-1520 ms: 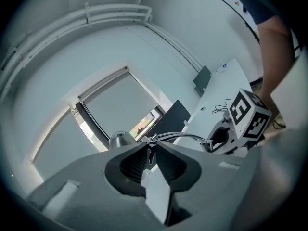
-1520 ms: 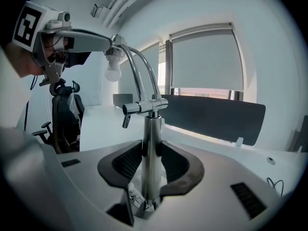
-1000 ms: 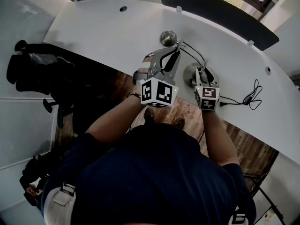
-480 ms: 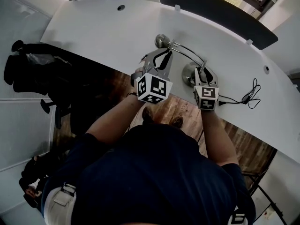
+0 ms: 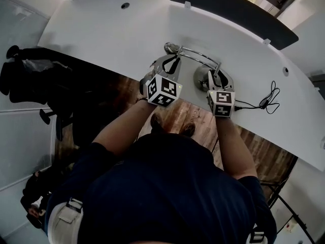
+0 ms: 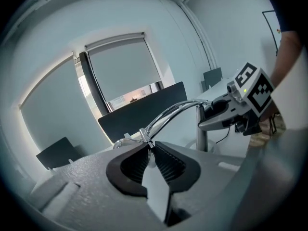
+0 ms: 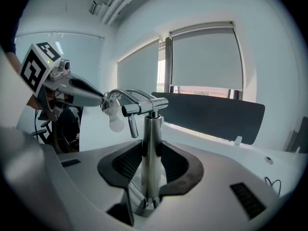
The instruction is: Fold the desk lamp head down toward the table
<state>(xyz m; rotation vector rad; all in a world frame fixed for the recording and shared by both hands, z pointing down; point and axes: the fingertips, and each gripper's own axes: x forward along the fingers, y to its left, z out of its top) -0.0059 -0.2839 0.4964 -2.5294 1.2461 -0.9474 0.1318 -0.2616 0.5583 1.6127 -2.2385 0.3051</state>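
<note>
A chrome desk lamp stands on the white table [image 5: 101, 34]. In the head view its round base [image 5: 202, 78] is near the front edge, and its curved arm [image 5: 198, 57] runs left to the lamp head [image 5: 170, 47], which is low over the table. My left gripper [image 5: 175, 61] is shut on the thin arm rods just behind the head [image 6: 147, 137]. The white bulb [image 7: 116, 121] hangs below that grip in the right gripper view. My right gripper [image 5: 218, 78] is shut on the upright post [image 7: 152, 129] above the base.
A black cable [image 5: 267, 100] lies coiled on the table right of the lamp. Dark partition panels [image 5: 228, 8] line the table's far edge. A black chair [image 5: 30, 72] stands on the floor to the left. The table's front edge runs just under both grippers.
My left gripper has moved down and a little left with the lamp arm, so the lamp head now sits lower and nearer the table. The right gripper has stayed on the post.
</note>
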